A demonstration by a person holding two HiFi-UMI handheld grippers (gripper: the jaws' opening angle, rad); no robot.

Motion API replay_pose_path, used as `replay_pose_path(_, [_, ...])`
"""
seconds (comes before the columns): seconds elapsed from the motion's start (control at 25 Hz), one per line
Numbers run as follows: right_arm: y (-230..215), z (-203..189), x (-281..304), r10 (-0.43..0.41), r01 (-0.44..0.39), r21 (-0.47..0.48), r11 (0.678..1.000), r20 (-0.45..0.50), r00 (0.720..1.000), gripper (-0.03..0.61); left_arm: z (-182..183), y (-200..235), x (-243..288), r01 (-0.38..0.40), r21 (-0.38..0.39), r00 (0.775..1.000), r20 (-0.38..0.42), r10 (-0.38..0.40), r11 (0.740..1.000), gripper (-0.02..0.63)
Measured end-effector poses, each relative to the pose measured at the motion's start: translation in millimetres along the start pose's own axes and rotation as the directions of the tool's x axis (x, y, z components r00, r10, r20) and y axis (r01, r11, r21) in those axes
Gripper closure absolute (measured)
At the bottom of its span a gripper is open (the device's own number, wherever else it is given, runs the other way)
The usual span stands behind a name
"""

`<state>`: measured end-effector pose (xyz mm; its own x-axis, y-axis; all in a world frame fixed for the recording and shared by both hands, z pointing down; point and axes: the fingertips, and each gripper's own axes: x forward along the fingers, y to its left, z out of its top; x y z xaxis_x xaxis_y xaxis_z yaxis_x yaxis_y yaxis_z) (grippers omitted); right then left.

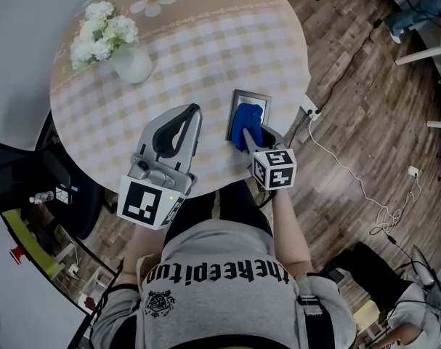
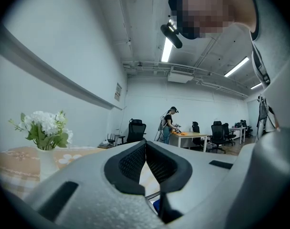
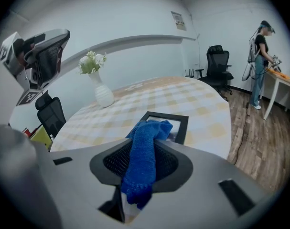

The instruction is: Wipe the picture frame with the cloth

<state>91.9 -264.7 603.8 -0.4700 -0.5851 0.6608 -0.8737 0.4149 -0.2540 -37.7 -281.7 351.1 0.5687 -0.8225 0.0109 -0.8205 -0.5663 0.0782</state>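
A: In the head view, where is the frame?
B: It lies flat on the round tabletop, at 4 o'clock, near the edge. The blue cloth sits on it.
A: What holds the cloth?
B: The right tongs. They reach in from the frame's 6 o'clock side.
A: And the left tongs?
B: They are up over the tabletop's 6 o'clock edge, just beside the frame and not touching it. A white vase with white flowers stands at 10 o'clock.
A: Now the left gripper view. What are the tongs doing?
B: Their tips are pressed together, with nothing in between. The flowers are at 9 o'clock. Far back at 12 o'clock, a person stands at a desk.
A: And the right gripper view?
B: The tongs are clenched on the cloth. The cloth runs up between them, and its far end rests on the frame at 12 o'clock. The vase is at 10 o'clock, farther back on the tabletop. The left tongs show high up, at 10 o'clock too.
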Motion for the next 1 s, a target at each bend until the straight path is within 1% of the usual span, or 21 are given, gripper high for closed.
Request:
replay_pose_path(0.2, [26,6,15,0.042,-0.042,-0.049,0.998,-0.016,0.999,0.462,2,17,-16,-0.053,0.000,0.999,0.003,0.053,0.999,0.595])
replay_pose_path(0.36, [31,7,21,0.035,-0.036,-0.072,0.997,-0.026,0.999,0.462,2,26,-27,-0.076,-0.002,0.997,0.005,0.076,0.997,0.595])
replay_pose_path(0.48, [30,7,21,0.022,-0.024,-0.080,0.997,-0.025,0.999,0.462,4,28,-32,-0.080,0.000,0.997,0.012,0.080,0.997,0.595])
replay_pose_path(0.6, [29,11,14,-0.004,0.004,-0.073,0.997,0.001,1.000,0.462,7,26,-35,-0.066,0.007,0.998,0.021,0.066,0.998,0.595])
replay_pose_path(0.72, [30,17,0,-0.023,0.025,-0.053,0.998,0.048,0.999,0.462,11,21,-36,-0.044,0.016,0.999,0.031,0.043,0.999,0.595])
replay_pose_path(0.88, [31,30,-24,-0.054,0.058,-0.028,0.998,0.121,0.991,0.462,17,8,-35,0.006,0.026,0.999,0.046,-0.007,1.000,0.595])
replay_pose_path(1.0, [32,41,-46,-0.079,0.083,-0.009,0.997,0.182,0.980,0.462,21,-4,-34,0.048,0.037,0.997,0.058,-0.051,0.998,0.595])
